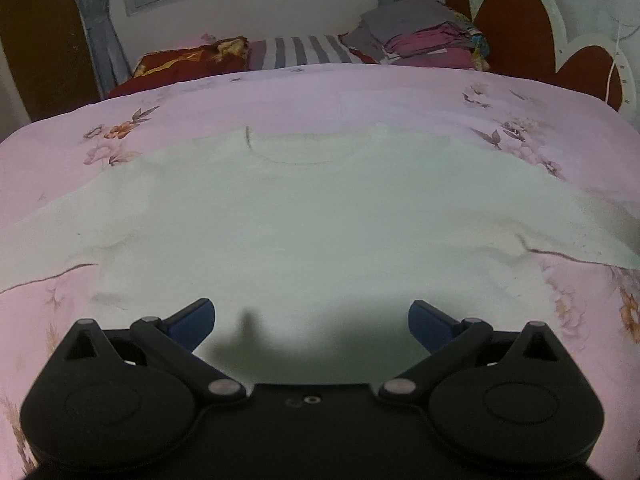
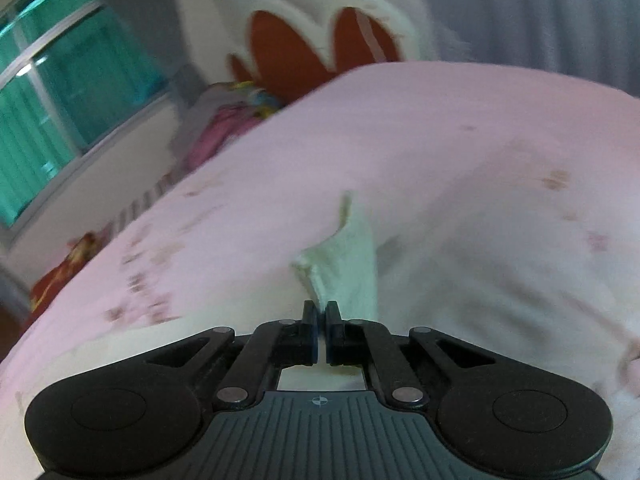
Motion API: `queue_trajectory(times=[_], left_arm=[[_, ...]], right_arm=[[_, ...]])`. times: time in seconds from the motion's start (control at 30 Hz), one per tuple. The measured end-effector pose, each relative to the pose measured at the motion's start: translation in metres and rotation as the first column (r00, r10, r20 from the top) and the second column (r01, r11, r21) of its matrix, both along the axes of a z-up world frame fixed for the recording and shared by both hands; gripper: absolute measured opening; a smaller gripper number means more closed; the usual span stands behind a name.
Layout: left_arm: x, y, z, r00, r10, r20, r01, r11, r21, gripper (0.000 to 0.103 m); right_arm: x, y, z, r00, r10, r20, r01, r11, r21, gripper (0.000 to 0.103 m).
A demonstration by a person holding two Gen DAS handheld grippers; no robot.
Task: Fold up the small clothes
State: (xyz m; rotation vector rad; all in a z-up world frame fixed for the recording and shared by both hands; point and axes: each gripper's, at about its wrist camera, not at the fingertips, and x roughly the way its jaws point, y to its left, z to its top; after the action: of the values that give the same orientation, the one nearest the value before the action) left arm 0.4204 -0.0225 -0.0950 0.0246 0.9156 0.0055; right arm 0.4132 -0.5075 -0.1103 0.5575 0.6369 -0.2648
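A pale cream T-shirt (image 1: 312, 216) lies spread flat on the pink floral bedsheet (image 1: 320, 92), neckline away from me, sleeves out to both sides. My left gripper (image 1: 312, 320) is open and empty, hovering over the shirt's near hem. In the right wrist view, my right gripper (image 2: 321, 316) is shut on a pinched fold of the same cream shirt (image 2: 344, 264), whose edge rises from the sheet (image 2: 460, 200) in front of the fingers. That view is blurred.
A stack of folded clothes (image 1: 424, 36) sits at the far right by the red-and-white headboard (image 1: 520, 28). A red pillow (image 1: 192, 60) and a striped cloth (image 1: 304, 50) lie at the far edge under the window.
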Motion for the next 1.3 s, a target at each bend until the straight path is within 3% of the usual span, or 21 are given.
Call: queue_trajectory(times=[0.13, 0.23, 0.63, 0.87, 0.93, 0.97, 1.0, 1.07, 1.13, 1.17, 1.2, 1.23, 1.27, 1.3], left_arm=[[0.005, 0.035, -0.008, 0.999, -0.008, -0.034, 0.006, 0.998, -0.058, 0.102], [0.007, 0.067, -0.006, 1.000, 0.025, -0.009, -0.026, 0.995, -0.099, 0.102], [-0.002, 0.170, 0.005, 0.989, 0.143, 0.038, -0.135, 0.977, -0.163, 0.099], [-0.003, 0.192, 0.008, 0.985, 0.160, 0.064, -0.148, 0.975, -0.163, 0.097], [0.001, 0.188, 0.010, 0.985, 0.150, 0.082, -0.133, 0.974, -0.183, 0.097], [0.005, 0.184, 0.010, 0.986, 0.137, 0.091, -0.116, 0.972, -0.205, 0.097], [0.009, 0.180, 0.010, 0.987, 0.128, 0.097, -0.104, 0.968, -0.228, 0.097], [0.021, 0.166, 0.009, 0.990, 0.101, 0.098, -0.069, 0.957, -0.283, 0.097], [0.035, 0.149, 0.002, 0.994, 0.061, 0.087, -0.028, 0.938, -0.346, 0.092], [0.043, 0.142, -0.004, 0.997, 0.050, 0.066, -0.022, 0.928, -0.371, 0.084], [0.052, 0.136, -0.010, 0.998, 0.041, 0.041, -0.021, 0.918, -0.397, 0.077], [0.062, 0.130, -0.019, 0.999, 0.032, 0.010, -0.025, 0.901, -0.434, 0.065], [0.069, 0.126, -0.026, 0.999, 0.033, -0.019, -0.038, 0.888, -0.457, 0.058], [0.077, 0.124, -0.032, 0.998, 0.040, -0.037, -0.053, 0.880, -0.473, 0.058]], right_arm=[[0.015, 0.071, 0.017, 0.991, 0.134, 0.014, -0.133, 0.991, -0.025, 0.003], [0.033, 0.134, 0.024, 0.971, 0.240, 0.012, -0.239, 0.969, -0.054, 0.003], [0.068, 0.376, 0.010, 0.821, 0.571, -0.014, -0.569, 0.816, -0.101, 0.003], [0.076, 0.449, -0.021, 0.731, 0.680, -0.059, -0.682, 0.725, -0.091, 0.003], [0.070, 0.457, -0.022, 0.722, 0.689, -0.065, -0.690, 0.709, -0.148, 0.004], [0.068, 0.459, -0.021, 0.721, 0.688, -0.075, -0.689, 0.704, -0.172, 0.009], [0.065, 0.458, -0.019, 0.726, 0.683, -0.085, -0.684, 0.702, -0.200, 0.036], [0.057, 0.443, -0.013, 0.751, 0.658, -0.057, -0.650, 0.720, -0.244, 0.078], [0.051, 0.426, -0.011, 0.755, 0.654, -0.040, -0.645, 0.731, -0.222, 0.077], [0.048, 0.414, -0.011, 0.767, 0.641, -0.041, -0.634, 0.746, -0.201, 0.073], [0.044, 0.403, -0.011, 0.773, 0.633, -0.040, -0.628, 0.756, -0.182, 0.057], [0.041, 0.390, -0.012, 0.784, 0.619, -0.047, -0.618, 0.769, -0.163, 0.044], [0.037, 0.378, -0.012, 0.799, 0.598, -0.058, -0.599, 0.786, -0.153, 0.040], [0.034, 0.365, -0.014, 0.812, 0.579, -0.068, -0.582, 0.801, -0.141, 0.033]])
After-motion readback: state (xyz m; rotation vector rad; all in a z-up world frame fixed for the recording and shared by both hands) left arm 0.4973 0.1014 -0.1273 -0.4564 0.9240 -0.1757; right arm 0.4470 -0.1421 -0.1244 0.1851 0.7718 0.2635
